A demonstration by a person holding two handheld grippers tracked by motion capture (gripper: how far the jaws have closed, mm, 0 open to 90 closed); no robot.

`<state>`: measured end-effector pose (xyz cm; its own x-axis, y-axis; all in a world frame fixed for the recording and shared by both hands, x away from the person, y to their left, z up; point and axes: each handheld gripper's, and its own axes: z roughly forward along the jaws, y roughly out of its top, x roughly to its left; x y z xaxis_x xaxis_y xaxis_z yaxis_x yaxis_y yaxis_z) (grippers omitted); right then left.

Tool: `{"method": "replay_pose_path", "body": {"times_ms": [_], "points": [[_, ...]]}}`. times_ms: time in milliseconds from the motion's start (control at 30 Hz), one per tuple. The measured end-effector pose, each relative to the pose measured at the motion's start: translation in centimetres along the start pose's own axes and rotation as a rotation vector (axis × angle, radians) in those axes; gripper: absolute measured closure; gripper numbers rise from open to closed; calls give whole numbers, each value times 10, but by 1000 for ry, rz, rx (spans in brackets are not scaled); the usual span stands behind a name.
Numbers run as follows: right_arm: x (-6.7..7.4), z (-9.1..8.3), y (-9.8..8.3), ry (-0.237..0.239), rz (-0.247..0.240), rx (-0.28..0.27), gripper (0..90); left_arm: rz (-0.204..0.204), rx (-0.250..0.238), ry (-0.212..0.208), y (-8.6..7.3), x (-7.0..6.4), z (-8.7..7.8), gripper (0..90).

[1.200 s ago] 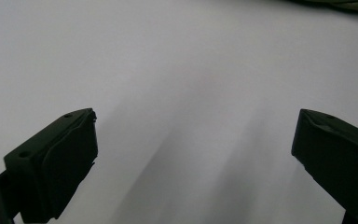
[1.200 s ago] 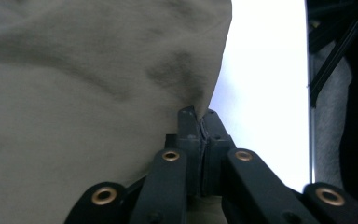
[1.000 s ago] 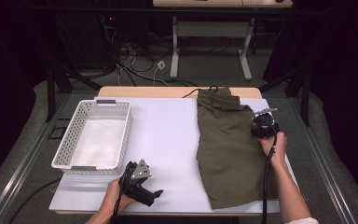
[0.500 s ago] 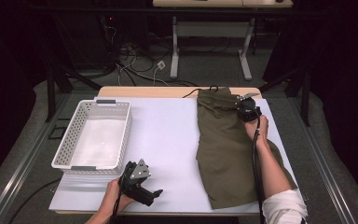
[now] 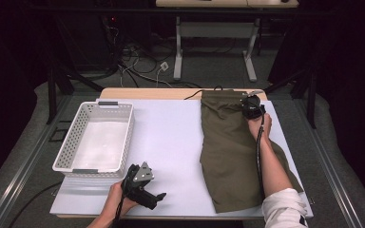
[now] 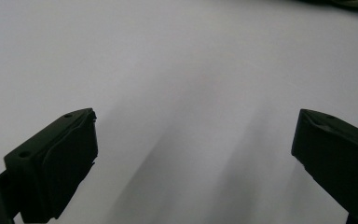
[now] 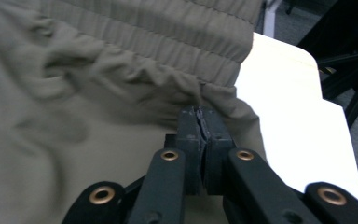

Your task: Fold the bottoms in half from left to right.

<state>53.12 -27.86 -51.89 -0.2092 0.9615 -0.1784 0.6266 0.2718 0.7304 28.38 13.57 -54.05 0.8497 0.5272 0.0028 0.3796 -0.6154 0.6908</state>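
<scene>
- Left gripper (image 5: 145, 190): at the near edge of the desk (image 5: 171, 142), held in the person's left hand (image 5: 116, 202) and lying low over the white top. In the left gripper view its fingers (image 6: 56, 163) stand spread wide, with only bare white surface between them.
- Basket (image 5: 95, 142): white, perforated, on the left half of the desk, just beyond the left gripper and apart from it. Its long side runs near to far; the inside holds nothing that can be made out.
- Trousers (image 5: 233, 152): olive-green, spread flat on the right half of the desk, running from the near edge to the far edge, with the gathered waistband (image 7: 168, 28) at the far end. The right forearm lies over them, its white sleeve (image 5: 285, 209) at the near right corner.
- Right gripper (image 5: 253, 108): at the far right of the desk, on the far right corner of the trousers just below the waistband. Its fingers (image 7: 200, 135) have just been closing and now stand pressed together, pinching a fold of the cloth; the fabric puckers around their tips.
- Floor beyond the desk: dark, with loose cables (image 5: 138, 61) and the white legs of another desk (image 5: 214, 47).
</scene>
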Motion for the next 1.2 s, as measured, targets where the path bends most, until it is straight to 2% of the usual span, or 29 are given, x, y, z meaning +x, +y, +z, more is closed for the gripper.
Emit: {"method": "replay_pose_path", "body": {"times_ms": [133,267,333,567,800,1100,1200], "points": [[6,-21,-6,50,-30,-16,809,3,5,-3,1,-2,1,1],[10,-40,-18,101,-68,6,725,8,6,-2,2,-4,3,1],[11,-49,-26,129,-72,9,662,9,7,-4,4,-5,5,1],[14,-73,-53,186,-88,29,486,1,10,-9,11,-9,12,1],[13,-89,-68,214,-101,37,371,-22,3,2,18,-8,16,0],[11,-103,-82,200,-105,49,328,-44,-11,14,28,-6,20,0],[11,-107,-86,198,-105,57,266,-46,-20,27,36,-2,25,0]]}}
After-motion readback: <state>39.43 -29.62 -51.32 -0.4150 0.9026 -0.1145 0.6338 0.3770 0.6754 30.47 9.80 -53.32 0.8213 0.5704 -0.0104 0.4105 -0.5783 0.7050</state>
